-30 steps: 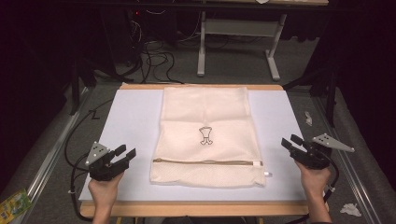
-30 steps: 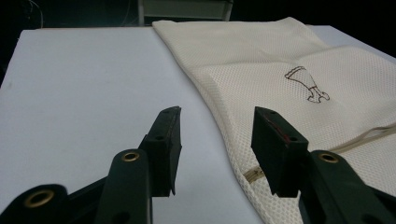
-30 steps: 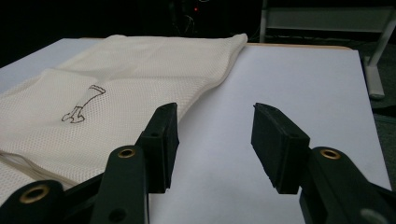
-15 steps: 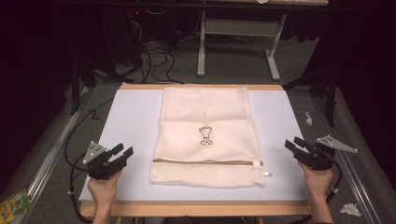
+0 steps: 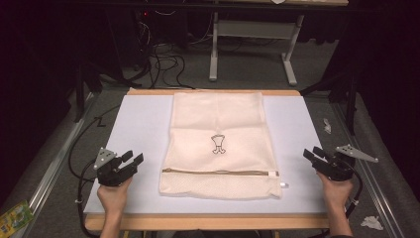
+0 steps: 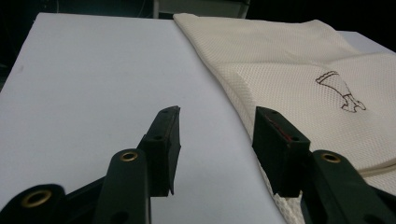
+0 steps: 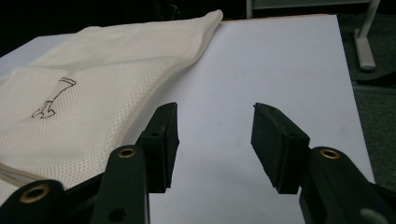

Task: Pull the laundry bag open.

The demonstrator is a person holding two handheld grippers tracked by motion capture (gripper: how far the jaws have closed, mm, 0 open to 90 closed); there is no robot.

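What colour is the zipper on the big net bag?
The zipper is brownish gold, running across the cream mesh bag. The high view shows it best.

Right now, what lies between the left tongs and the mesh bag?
Nothing: in the high view, bare white table top separates the open left tongs from the mesh bag. The left gripper view shows the same stretch bare.

Black left gripper [image 5: 130, 161], black right gripper [image 5: 312, 153]: brass-ringed screw holes, grey three-cornered plates, trailing black cables.

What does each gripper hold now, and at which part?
Nothing is held. The left gripper and right gripper are open, beside the mesh bag.
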